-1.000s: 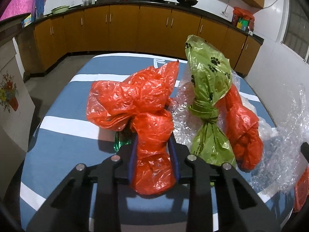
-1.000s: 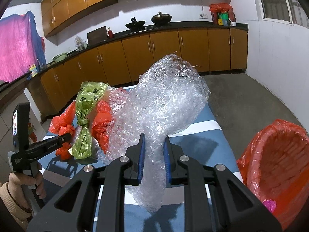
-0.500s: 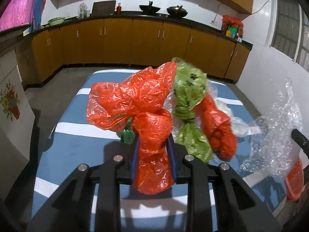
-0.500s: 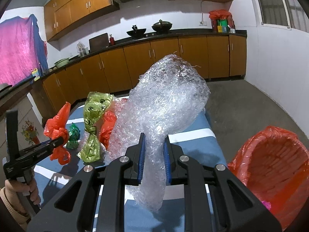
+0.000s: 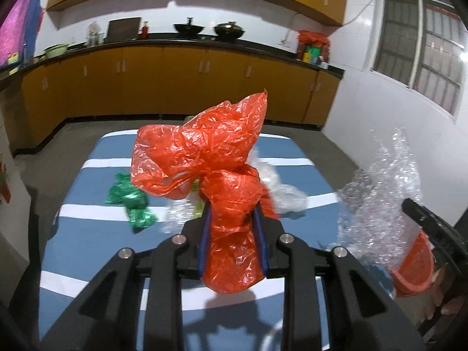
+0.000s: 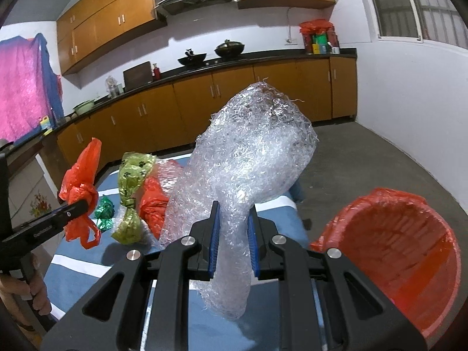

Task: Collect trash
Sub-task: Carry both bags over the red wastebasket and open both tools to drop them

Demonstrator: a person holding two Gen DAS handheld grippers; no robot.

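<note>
My left gripper (image 5: 232, 219) is shut on a knotted orange plastic bag (image 5: 204, 158) and holds it above the blue striped table (image 5: 87, 239); it also shows in the right wrist view (image 6: 80, 193). My right gripper (image 6: 234, 222) is shut on a wad of bubble wrap (image 6: 251, 158), held above the table's right edge; it shows in the left wrist view (image 5: 377, 204). A bin lined with an orange bag (image 6: 395, 248) stands on the floor right of the table. On the table lie a green paw-print bag (image 6: 131, 193), a small green foil wrapper (image 5: 128, 201) and another orange bag (image 6: 152, 204).
Clear plastic (image 5: 286, 196) lies on the table behind the held bag. Wooden kitchen cabinets (image 6: 204, 102) with a dark counter run along the far walls. Bare concrete floor (image 6: 365, 158) lies to the right of the table.
My left gripper has lifted the orange bag up and away from the pile, uncovering the green foil wrapper. My right gripper has raised the bubble wrap and moved nearer the bin.
</note>
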